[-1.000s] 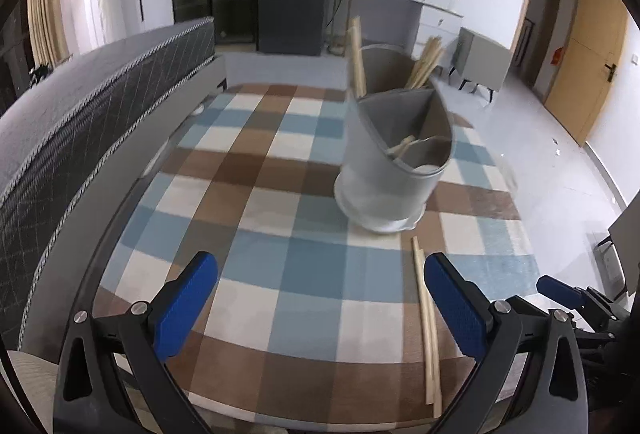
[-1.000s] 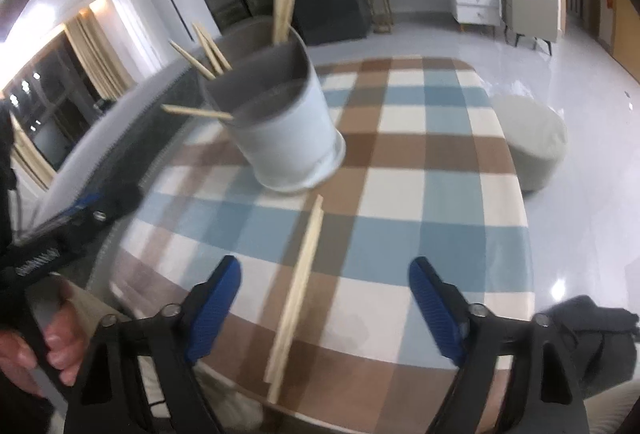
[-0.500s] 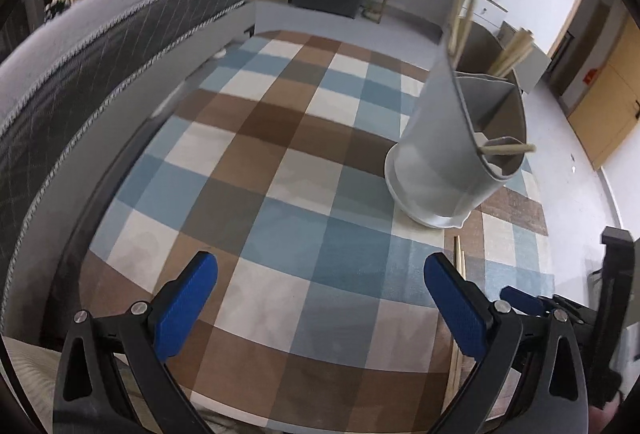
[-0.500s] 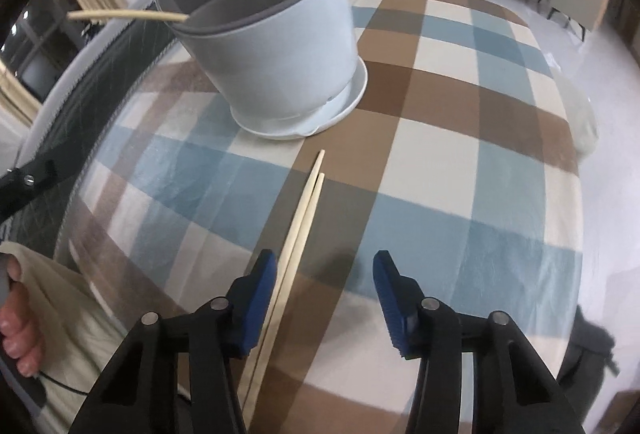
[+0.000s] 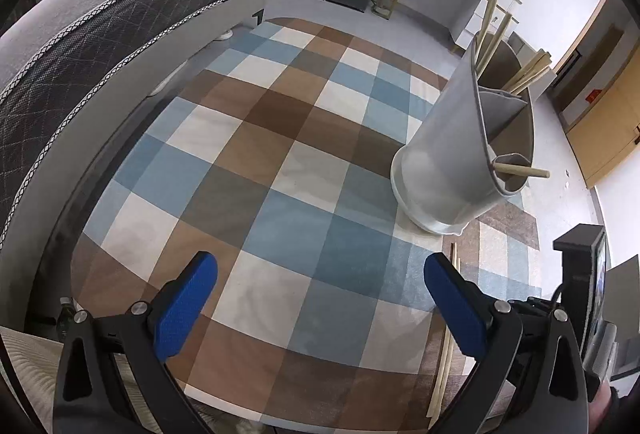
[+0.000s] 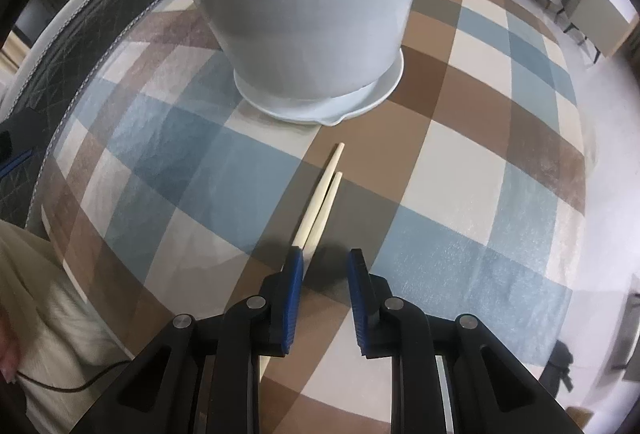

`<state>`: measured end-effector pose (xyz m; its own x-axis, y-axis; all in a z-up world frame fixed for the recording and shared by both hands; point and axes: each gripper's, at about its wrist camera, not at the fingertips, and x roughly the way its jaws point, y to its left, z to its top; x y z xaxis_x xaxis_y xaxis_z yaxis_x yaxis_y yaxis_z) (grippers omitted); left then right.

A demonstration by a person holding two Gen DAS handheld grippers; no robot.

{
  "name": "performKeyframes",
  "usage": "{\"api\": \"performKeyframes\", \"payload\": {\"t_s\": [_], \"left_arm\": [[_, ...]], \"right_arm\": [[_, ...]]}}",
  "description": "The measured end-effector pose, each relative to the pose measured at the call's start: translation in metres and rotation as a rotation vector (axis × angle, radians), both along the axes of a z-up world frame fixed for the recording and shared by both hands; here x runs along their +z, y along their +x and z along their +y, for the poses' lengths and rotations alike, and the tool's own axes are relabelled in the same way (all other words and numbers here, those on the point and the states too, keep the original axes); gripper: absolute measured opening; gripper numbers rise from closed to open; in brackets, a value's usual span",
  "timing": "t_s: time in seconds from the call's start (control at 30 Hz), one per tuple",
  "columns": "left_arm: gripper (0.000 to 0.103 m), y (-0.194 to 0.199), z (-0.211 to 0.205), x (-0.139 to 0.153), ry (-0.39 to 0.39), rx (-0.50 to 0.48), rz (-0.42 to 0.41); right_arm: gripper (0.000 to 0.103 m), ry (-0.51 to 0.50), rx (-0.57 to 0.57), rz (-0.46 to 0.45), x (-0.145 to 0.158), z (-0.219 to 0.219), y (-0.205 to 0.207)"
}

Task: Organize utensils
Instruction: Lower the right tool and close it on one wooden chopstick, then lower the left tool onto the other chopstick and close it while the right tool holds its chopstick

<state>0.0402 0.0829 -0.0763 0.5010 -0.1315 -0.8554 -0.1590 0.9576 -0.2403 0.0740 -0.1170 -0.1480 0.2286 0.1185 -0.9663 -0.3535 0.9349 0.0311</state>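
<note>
Just in front of the pale grey plastic utensil holder (image 6: 316,34), the right hand-held gripper (image 6: 322,266), jaws just narrowing yet unclenched, straddles two pale wooden chopsticks (image 6: 320,202) off-centre and may pinch only one.

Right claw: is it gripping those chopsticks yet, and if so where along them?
Not yet. The right claw has been closing around the chopsticks near their thick ends, but a gap remains beside them. The left claw holds nothing.
</note>
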Motion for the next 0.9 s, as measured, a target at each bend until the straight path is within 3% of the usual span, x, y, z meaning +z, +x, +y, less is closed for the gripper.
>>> {"api": "performKeyframes", "payload": {"t_s": [0.33,0.67,0.73,0.83,0.9], "left_arm": [[0.1,0.001,0.01,0.002,-0.019,0.039,0.023],[0.1,0.003,0.021,-0.006,-0.057,0.045,0.061],[0.1,0.002,0.018,-0.006,-0.053,0.032,0.063],[0.1,0.0,0.013,-0.006,-0.039,0.009,0.061],[0.1,-0.001,0.01,-0.006,-0.024,-0.001,0.063]], "right_arm": [[0.02,-0.09,0.008,0.036,-0.007,0.018,0.023],[0.024,-0.06,-0.077,0.001,-0.006,0.023,0.04],[0.022,-0.043,-0.078,-0.003,-0.006,0.022,0.037],[0.005,-0.034,-0.07,-0.012,-0.005,0.02,0.031],[0.004,-0.001,-0.075,-0.008,-0.005,0.014,0.029]]}}
